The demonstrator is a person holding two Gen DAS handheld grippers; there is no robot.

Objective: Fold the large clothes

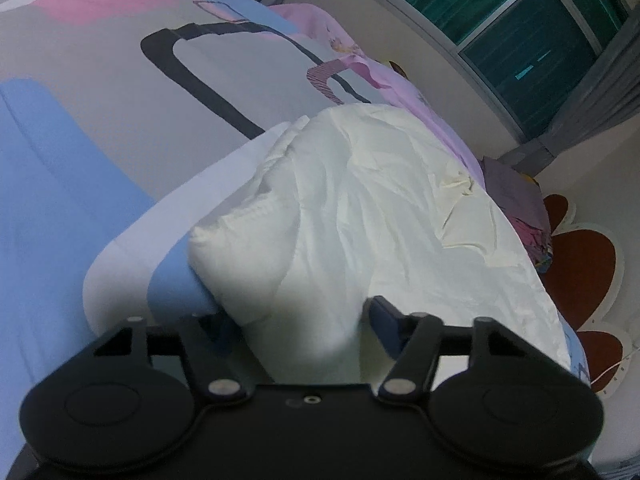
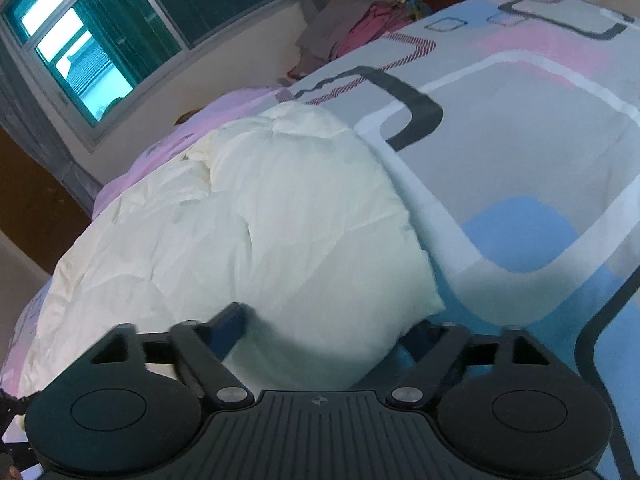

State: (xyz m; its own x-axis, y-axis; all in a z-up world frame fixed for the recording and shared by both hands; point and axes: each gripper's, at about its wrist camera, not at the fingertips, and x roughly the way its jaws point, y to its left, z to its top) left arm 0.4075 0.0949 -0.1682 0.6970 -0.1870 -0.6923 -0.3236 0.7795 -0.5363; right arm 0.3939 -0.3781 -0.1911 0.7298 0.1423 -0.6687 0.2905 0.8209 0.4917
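On a bed spread with a patterned sheet [image 1: 100, 80] the white padded garment [image 1: 380, 208] is lying puffy, soft and likely light — the left gripper [image 1: 296, 320] and right gripper [image 2: 332, 324] are each pinching a bunched near corner, a sound hold.

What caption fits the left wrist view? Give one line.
Left gripper fingers straddling a corner of the white padded garment on a patterned bedspread.

The garment [image 1: 360, 208] lies on the bedspread [image 1: 100, 80]; a clothes pile [image 2: 360, 24] sits behind it.
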